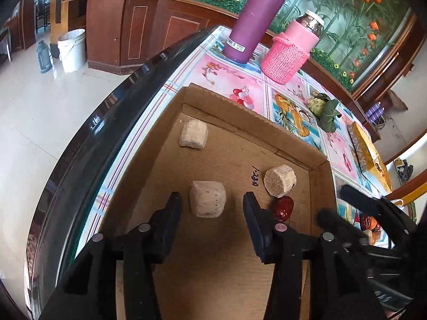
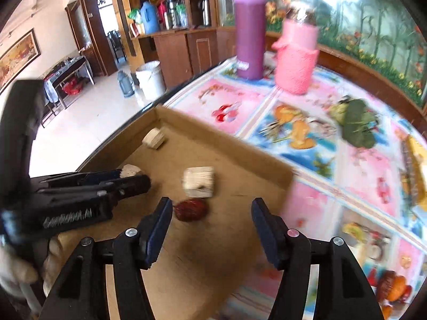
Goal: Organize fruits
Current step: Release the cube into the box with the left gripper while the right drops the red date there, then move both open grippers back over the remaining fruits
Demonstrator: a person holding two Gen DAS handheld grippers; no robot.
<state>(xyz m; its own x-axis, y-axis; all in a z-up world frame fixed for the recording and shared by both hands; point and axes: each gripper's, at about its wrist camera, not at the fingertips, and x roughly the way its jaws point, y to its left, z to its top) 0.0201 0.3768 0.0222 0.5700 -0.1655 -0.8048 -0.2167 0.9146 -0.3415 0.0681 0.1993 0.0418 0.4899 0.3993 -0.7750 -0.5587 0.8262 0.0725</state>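
A shallow cardboard box (image 1: 240, 112) lies on the table and holds three pale cut chunks and a dark red date (image 1: 283, 208). My left gripper (image 1: 212, 200) is open over the box floor. One pale chunk (image 1: 208, 198) lies between its fingers, touching neither pad. Another chunk (image 1: 279, 180) sits just beyond the date, and a third (image 1: 194, 134) is in the far corner. My right gripper (image 2: 210, 208) is open above the box's near right part. The date (image 2: 190, 209) lies close to its left finger, free of the pads. The left gripper (image 2: 134, 177) shows at the left of the right wrist view.
A purple flask (image 1: 256, 18) and a pink bottle in a knitted sleeve (image 1: 289, 53) stand at the far end of the patterned tablecloth. A green leafy fruit (image 1: 324, 110) and a yellow packet (image 1: 368, 152) lie to the box's right. The table's dark edge (image 1: 106, 112) runs along the left.
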